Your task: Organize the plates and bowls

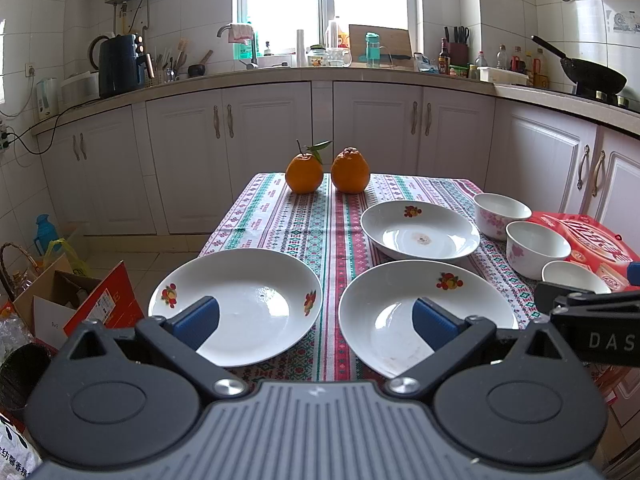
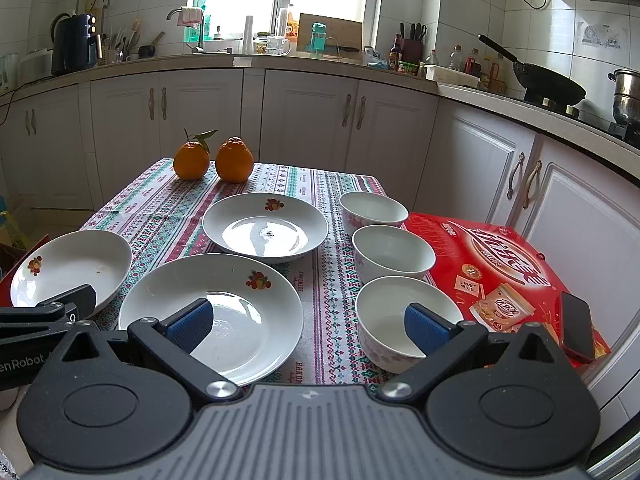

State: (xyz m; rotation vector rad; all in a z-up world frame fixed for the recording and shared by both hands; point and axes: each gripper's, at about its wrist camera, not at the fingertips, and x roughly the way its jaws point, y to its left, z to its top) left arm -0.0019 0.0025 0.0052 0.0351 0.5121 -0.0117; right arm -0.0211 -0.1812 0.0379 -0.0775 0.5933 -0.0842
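Nothing stacked yet: your left gripper (image 1: 316, 320) and right gripper (image 2: 308, 322) hover released, empty, before three white fruit-patterned ceramic plates (image 2: 264, 226) left of three white floral bowls (image 2: 394, 252); next, grasp one plate's rim.

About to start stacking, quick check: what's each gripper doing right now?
Left gripper: open, holding nothing, above the plates.
Right gripper: open, holding nothing, above the table.

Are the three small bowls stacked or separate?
Separate: the three bowls stand upright in a row beside the red box.
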